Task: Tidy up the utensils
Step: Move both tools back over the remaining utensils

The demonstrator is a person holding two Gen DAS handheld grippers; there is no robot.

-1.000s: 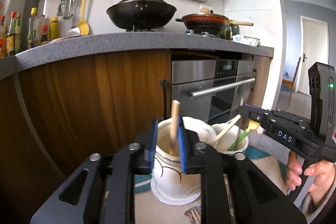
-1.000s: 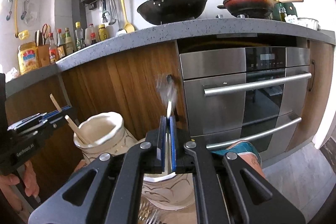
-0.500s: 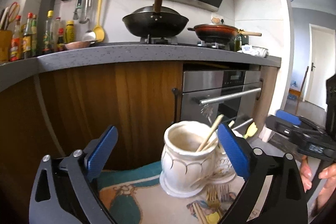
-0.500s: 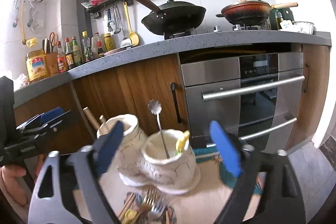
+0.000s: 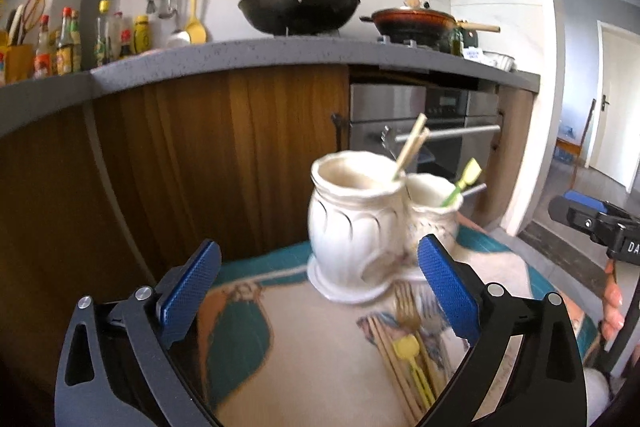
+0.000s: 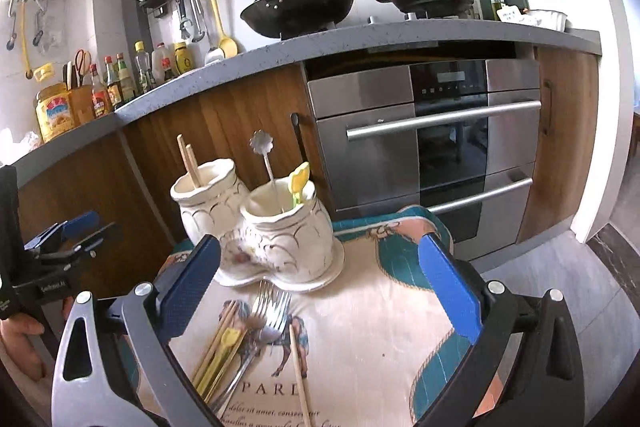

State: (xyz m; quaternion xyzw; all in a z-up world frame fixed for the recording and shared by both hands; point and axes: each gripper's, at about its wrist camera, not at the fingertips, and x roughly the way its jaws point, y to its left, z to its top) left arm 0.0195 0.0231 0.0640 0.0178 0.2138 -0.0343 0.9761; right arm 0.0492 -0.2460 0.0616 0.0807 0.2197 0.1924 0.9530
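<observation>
Two joined white ceramic jars stand on a printed cloth. The left jar (image 5: pixel 354 223) (image 6: pixel 204 203) holds two chopsticks (image 6: pixel 190 163). The right jar (image 6: pixel 292 231) holds a flower-headed metal spoon (image 6: pixel 264 151) and a yellow-green utensil (image 6: pixel 298 183). In front of the jars lie forks (image 6: pixel 272 307), loose chopsticks (image 6: pixel 218 339), a yellow pick (image 5: pixel 408 349) and one single chopstick (image 6: pixel 300 375). My left gripper (image 5: pixel 318 245) is open and empty, a short way back from the left jar. My right gripper (image 6: pixel 319 243) is still opening, with nothing between its blue pads, above the loose pile.
Behind the jars are wooden cabinet fronts (image 6: pixel 224 115) and a steel oven (image 6: pixel 440 131) under a grey counter (image 5: pixel 240 55) with a wok (image 5: pixel 298 7). The cloth (image 6: pixel 380 327) ends at a table edge on the right, above grey floor (image 6: pixel 580 267). A hand (image 5: pixel 610 303) holds the other gripper.
Both grippers went from shut to wide open. The left let a chopstick go into the left jar, the right a spoon into the right jar. Both drew back from the jars.
</observation>
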